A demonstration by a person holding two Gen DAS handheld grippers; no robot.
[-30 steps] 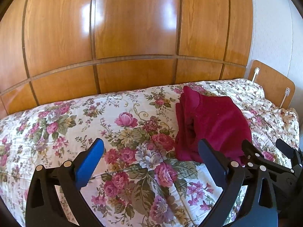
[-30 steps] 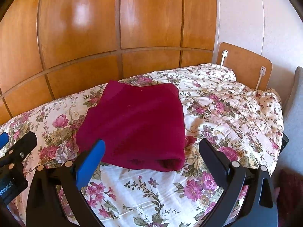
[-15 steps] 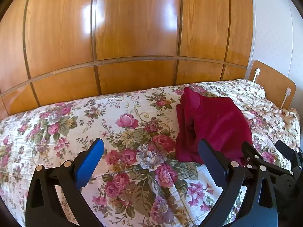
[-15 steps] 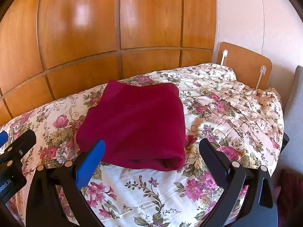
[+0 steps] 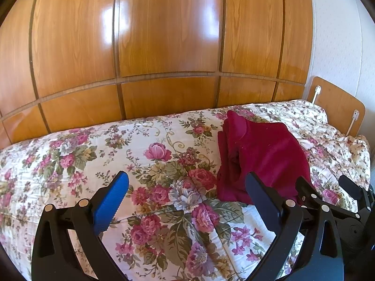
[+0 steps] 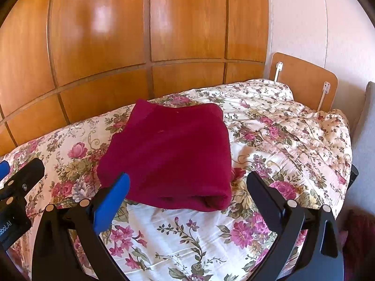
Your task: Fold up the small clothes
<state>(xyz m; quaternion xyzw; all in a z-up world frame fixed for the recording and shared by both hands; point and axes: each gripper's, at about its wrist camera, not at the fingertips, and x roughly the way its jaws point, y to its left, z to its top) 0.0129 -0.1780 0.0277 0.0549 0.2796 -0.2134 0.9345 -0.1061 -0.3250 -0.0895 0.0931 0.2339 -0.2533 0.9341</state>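
Observation:
A dark red garment (image 6: pixel 173 154) lies folded into a thick rectangle on the floral bedspread (image 6: pixel 269 135); it also shows in the left wrist view (image 5: pixel 262 159), right of centre. My right gripper (image 6: pixel 187 187) is open and empty, hovering just short of the garment's near folded edge. My left gripper (image 5: pixel 186 185) is open and empty, over the bedspread (image 5: pixel 117 154) to the left of the garment. The right gripper's body shows at the right edge of the left wrist view (image 5: pixel 346 201).
A glossy wooden panelled wall (image 5: pixel 164 46) runs behind the bed. A wooden headboard (image 6: pixel 304 82) with white fittings stands at the far right. A grey upholstered edge (image 6: pixel 365 121) sits right of the bed. The bedspread is rumpled toward the headboard.
Both grippers have drawn back slightly from the bed and tilted a little; the garment sits a bit lower in both views. It has not moved on the bed.

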